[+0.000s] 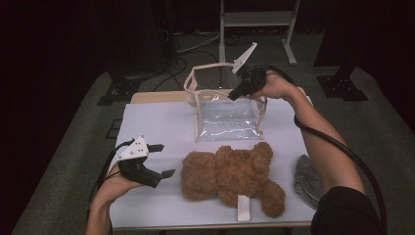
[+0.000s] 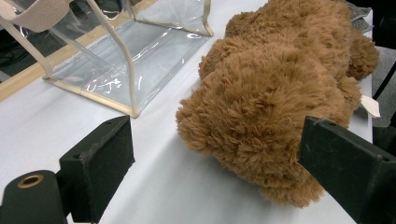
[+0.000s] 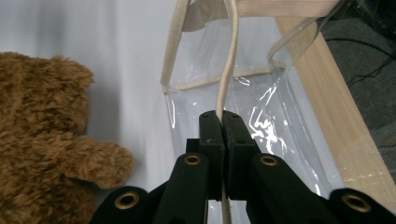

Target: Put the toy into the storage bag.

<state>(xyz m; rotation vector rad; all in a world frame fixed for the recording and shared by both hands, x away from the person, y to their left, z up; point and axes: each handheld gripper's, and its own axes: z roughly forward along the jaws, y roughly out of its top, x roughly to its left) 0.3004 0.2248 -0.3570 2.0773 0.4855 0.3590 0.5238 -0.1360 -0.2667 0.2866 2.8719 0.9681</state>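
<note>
**Right gripper clamped on bag rim; left gripper wide open beside the bear**

The table (image 1: 161, 122) carries a white cover. A clear plastic bag (image 1: 227, 115) with beige trim stands upright toward its far side, mouth open at the top. A brown teddy bear (image 1: 230, 174) lies on its side near the front edge, just in front of the bag, with a white tag (image 1: 242, 208) trailing from it. A grey knitted item (image 1: 307, 180) lies at the table's right edge, partly hidden by the person's right forearm.

The right gripper (image 1: 240, 90) is at the bag's upper right rim. In the right gripper view its jaws are pressed fully together on the bag's beige edge strip (image 3: 227, 70), which runs up from between them. The bag's clear wall and the bear sit beyond.

The left gripper (image 1: 159, 160) is held low at the table's left front, just left of the bear and not touching it. Its jaws stand far apart and hold nothing. In the left gripper view the bear's furry body (image 2: 275, 93) lies between and beyond the two jaws, with the bag (image 2: 140, 51) farther left.
</note>
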